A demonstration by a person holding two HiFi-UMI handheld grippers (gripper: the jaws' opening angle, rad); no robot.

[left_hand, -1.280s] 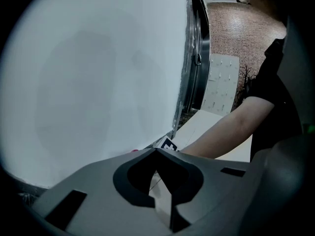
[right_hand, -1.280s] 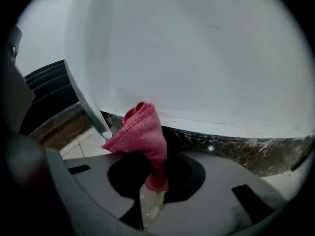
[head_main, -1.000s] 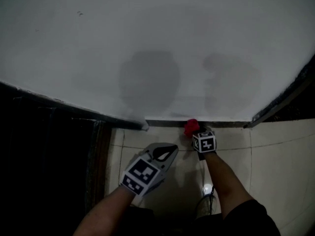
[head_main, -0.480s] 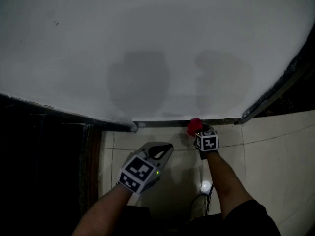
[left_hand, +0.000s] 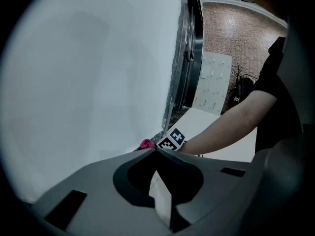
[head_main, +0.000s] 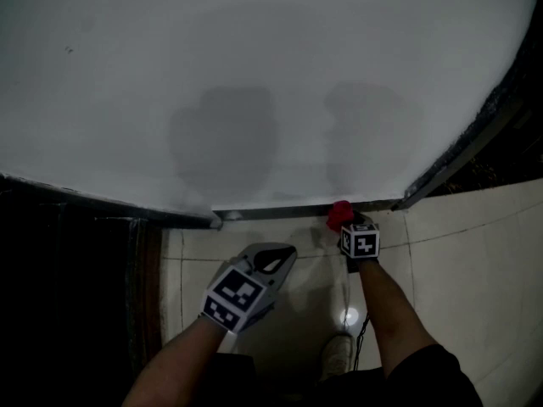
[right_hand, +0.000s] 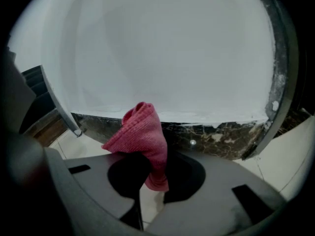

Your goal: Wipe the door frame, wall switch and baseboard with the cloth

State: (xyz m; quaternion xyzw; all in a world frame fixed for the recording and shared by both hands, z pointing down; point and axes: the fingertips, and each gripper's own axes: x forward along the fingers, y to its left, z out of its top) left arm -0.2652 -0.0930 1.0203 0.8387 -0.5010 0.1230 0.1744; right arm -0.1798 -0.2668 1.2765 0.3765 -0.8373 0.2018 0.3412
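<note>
Both of my tongs are low, close to the baseboard [right_hand: 211, 134], the dark marbled strip at the foot of the white wall [head_main: 254, 75]. My right gripper [right_hand: 153, 157] has its jaws pinched on the red cloth [right_hand: 141, 132]. A bunched fold of it stands up past the jaw tips, and a shorter tail hangs down into the hollow between them. In the head view the cloth sits right at the baseboard's line. It looks to be pressed against the strip, though I cannot quite confirm contact from these angles. That spot is toward the baseboard's right end, near the metal door frame [head_main: 462, 155] that rises from the corner there.

My left gripper [left_hand: 156, 150] has its jaws pressed together tip to tip, with nothing between them. It hangs over the pale floor tiles [head_main: 462, 261], back from the baseboard and to the left of the right gripper, well clear of the cloth. Its tips point toward the strip without reaching it. From the left gripper view I see the right gripper's marker cube with the cloth just beyond it at the wall's foot.

At the baseboard's left end the wall stops at a corner, and past that lies a dark doorway [head_main: 68, 303]. Two soft shadows fall on the wall above the baseboard.
</note>
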